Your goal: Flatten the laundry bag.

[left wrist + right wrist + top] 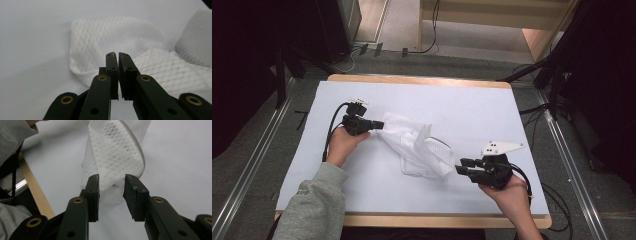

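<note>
A: Which parts are hidden or hard to read?

B: In the high view the white mesh bag lies crumpled near the middle of the pale table, and its folds cover one another, so its full outline cannot be traced. The jaw tips of the left gripper meet the bag's left edge there, too small to show whether cloth sits between them. The person's arms are cut off at the bottom edge; only a grey sleeve and the two hands show.

A: What do the gripper views add?

B: The left gripper view looks along the left gripper at close range: the jaws stand almost together, a thin slit between the pads, with the mesh bag rising just behind them. Whether an edge of the mesh is pinched in that slit cannot be told. The right gripper view shows an upright fold of the mesh bag, slightly blurred, and the table's wooden edge at left, with the grey sleeve beyond.

A: And the right claw?

B: The right gripper sits just beside the bag's lower right corner in the high view. In its own view the right gripper is about half open; the lowest mesh shows through the gap, and the pads do not press on it.
</note>
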The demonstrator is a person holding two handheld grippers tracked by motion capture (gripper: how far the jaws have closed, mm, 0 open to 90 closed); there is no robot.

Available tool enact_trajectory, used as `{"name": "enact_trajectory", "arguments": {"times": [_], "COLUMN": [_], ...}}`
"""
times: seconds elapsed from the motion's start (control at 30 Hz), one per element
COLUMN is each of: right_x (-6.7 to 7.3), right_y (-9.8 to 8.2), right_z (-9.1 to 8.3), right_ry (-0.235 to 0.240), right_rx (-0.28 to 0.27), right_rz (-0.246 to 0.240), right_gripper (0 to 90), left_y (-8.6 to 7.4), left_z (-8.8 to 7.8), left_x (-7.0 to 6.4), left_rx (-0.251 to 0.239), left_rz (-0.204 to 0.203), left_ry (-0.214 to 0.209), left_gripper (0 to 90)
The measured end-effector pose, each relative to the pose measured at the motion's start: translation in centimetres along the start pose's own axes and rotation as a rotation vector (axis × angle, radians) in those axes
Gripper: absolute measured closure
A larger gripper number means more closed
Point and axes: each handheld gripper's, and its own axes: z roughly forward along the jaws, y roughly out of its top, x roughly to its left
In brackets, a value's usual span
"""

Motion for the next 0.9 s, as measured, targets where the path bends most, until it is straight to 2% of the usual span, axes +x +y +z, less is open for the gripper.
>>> {"name": "enact_trajectory", "arguments": {"times": [0.17, 0.33, 0.57, 0.7, 0.77, 0.9], "right_x": [0.1, 0.8, 1.0, 1.5, 1.5, 1.1], "right_y": [1.9, 4.2, 7.0, 7.9, 7.9, 7.4], "right_z": [0.9, 2.8, 5.9, 8.0, 9.1, 10.4], "right_ry": [-0.016, -0.001, 0.031, 0.057, 0.060, 0.061], "right_rx": [0.012, 0.020, 0.024, 0.047, 0.083, 0.139], "right_rz": [0.005, -0.012, -0.010, -0.018, -0.023, -0.038], "right_gripper": [66.2, 64.6, 58.8, 57.6, 62.2, 85.8], "left_y": [0.6, 0.6, -0.3, -0.8, -1.0, -1.3], "left_z": [0.3, 1.7, 3.6, 4.5, 4.8, 5.2], "left_x": [-2.0, -3.6, -4.0, -4.1, -4.1, -3.6], "left_rx": [0.032, 0.057, 0.094, 0.125, 0.130, 0.147], "left_rz": [0.053, 0.078, 0.080, 0.078, 0.081, 0.084], "left_ry": [-0.030, -0.058, -0.077, -0.069, -0.067, -0.054], "left_gripper": [88.5, 88.6, 89.2, 89.3, 89.3, 89.3]}}
